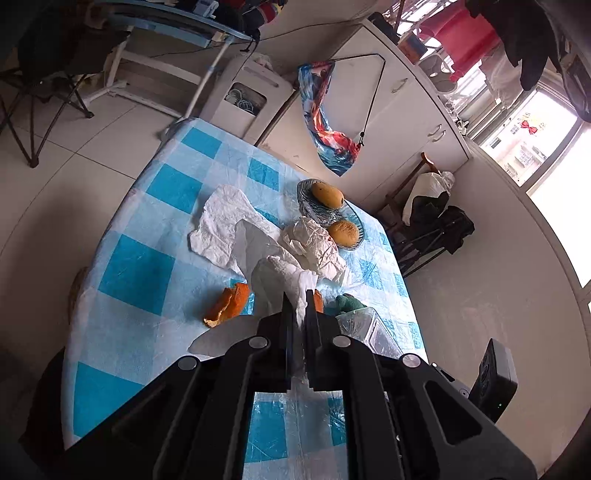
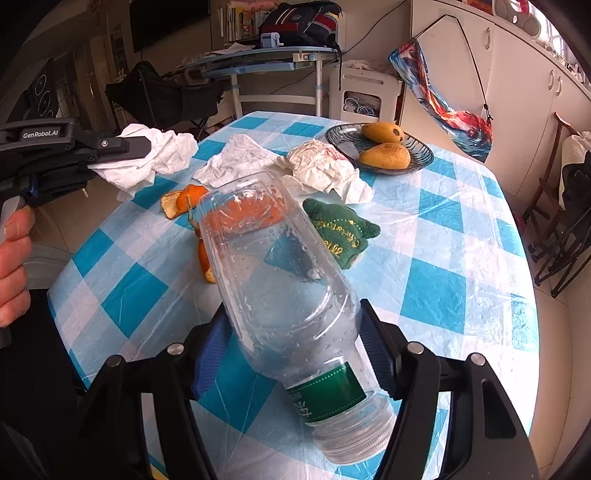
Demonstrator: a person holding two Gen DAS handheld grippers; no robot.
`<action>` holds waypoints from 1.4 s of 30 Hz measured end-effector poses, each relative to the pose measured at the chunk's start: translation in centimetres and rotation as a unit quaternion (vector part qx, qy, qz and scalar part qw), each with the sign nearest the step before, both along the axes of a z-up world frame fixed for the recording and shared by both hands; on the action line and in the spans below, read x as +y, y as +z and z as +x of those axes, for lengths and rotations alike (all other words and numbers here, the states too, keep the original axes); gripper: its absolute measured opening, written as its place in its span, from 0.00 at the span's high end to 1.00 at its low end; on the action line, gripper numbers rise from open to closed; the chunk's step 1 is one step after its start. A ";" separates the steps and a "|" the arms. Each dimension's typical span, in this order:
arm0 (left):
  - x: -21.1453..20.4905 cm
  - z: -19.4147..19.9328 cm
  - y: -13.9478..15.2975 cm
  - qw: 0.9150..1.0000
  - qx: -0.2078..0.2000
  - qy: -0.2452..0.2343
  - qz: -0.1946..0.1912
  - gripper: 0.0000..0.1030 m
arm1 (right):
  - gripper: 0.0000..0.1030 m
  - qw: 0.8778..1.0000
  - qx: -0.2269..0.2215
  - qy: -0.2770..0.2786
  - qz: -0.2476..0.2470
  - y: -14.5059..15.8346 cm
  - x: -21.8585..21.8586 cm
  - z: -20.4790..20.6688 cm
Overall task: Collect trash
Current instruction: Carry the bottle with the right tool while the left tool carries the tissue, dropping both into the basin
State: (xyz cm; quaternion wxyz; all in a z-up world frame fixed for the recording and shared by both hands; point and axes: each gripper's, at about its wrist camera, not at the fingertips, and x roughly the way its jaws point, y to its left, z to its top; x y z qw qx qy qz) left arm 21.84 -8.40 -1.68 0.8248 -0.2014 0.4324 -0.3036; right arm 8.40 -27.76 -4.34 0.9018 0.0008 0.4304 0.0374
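Your left gripper (image 2: 147, 147) is clamped on soft, light tissue (image 2: 147, 158) at ten o'clock; your right gripper (image 2: 295, 332) straddles the slippery, crushable bottle (image 2: 280, 266) mid-body, contact unclear

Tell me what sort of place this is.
Probably a lived-in home, a dining corner by a balcony: a table under a checked cloth, a plate of mangoes, white cupboards, and laundry hanging by the window.
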 end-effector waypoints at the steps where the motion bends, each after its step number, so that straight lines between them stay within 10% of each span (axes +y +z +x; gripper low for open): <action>1: 0.6 -0.6 0.1 1.000 -0.001 0.002 -0.003 0.94 | 0.38 1.000 -0.002 -0.002 0.003 0.1 -0.1 -0.1; 23: 7.3 -12.3 2.8 0.999 -0.039 -0.003 0.001 0.94 | 0.40 0.974 -0.036 0.008 0.225 2.5 2.9 -8.2; 37: 9.1 -18.0 4.3 0.998 -0.061 -0.010 0.000 0.94 | 0.39 0.983 0.100 0.086 0.128 -2.5 11.3 -12.2; 42: 9.1 -19.7 3.6 0.999 -0.051 -0.019 0.007 0.94 | 0.30 0.988 0.061 0.052 0.135 -1.3 9.9 -13.0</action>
